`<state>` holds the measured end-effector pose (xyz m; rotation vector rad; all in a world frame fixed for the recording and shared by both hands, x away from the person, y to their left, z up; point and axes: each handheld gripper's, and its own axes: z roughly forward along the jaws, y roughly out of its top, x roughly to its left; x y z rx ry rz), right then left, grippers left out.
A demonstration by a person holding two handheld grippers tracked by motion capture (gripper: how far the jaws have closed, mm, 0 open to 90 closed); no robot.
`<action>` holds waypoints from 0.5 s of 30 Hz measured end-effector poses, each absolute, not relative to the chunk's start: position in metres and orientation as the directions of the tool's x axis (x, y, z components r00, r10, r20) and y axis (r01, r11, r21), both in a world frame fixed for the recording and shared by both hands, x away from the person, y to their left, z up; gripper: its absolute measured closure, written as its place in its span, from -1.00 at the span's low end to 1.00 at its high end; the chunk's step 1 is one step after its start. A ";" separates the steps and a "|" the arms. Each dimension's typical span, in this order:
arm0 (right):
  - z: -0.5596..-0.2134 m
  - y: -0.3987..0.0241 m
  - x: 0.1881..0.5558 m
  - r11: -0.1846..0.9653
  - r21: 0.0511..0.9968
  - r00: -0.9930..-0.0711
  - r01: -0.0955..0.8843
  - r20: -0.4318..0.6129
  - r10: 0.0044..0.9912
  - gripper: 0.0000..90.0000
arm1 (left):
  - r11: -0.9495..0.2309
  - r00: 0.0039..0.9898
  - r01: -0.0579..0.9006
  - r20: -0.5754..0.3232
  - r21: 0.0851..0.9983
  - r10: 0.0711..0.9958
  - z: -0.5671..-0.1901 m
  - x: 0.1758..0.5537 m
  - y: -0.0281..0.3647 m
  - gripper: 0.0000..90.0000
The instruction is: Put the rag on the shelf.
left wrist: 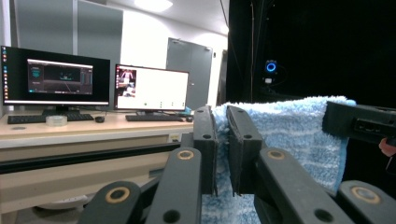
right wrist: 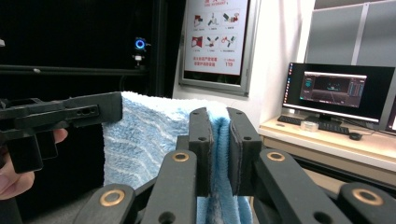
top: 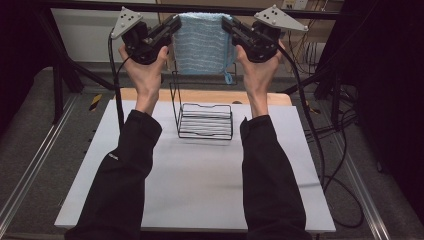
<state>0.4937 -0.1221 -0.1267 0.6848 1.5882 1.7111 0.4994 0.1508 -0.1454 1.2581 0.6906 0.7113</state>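
left gripper [top: 175,22]: i have it clamped on the towel's [top: 202,42] upper left corner, jaws pinched on the cloth. towel: blue, held high, top edge stretched level between my two grippers, the rest hanging flat. rack [top: 204,117]: black wire, on the table [top: 200,190], below the towel and nearer me. right gripper [top: 227,24]: clamped on the upper right corner. both hands equally near; i judge the coming move a level lowering toward the rack.
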 end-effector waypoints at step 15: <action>-0.156 -0.124 0.515 0.011 0.998 -0.618 -0.067 -0.050 0.785 0.82 | 0.133 0.601 -0.040 -0.083 0.990 0.795 -0.175 0.518 0.150 0.84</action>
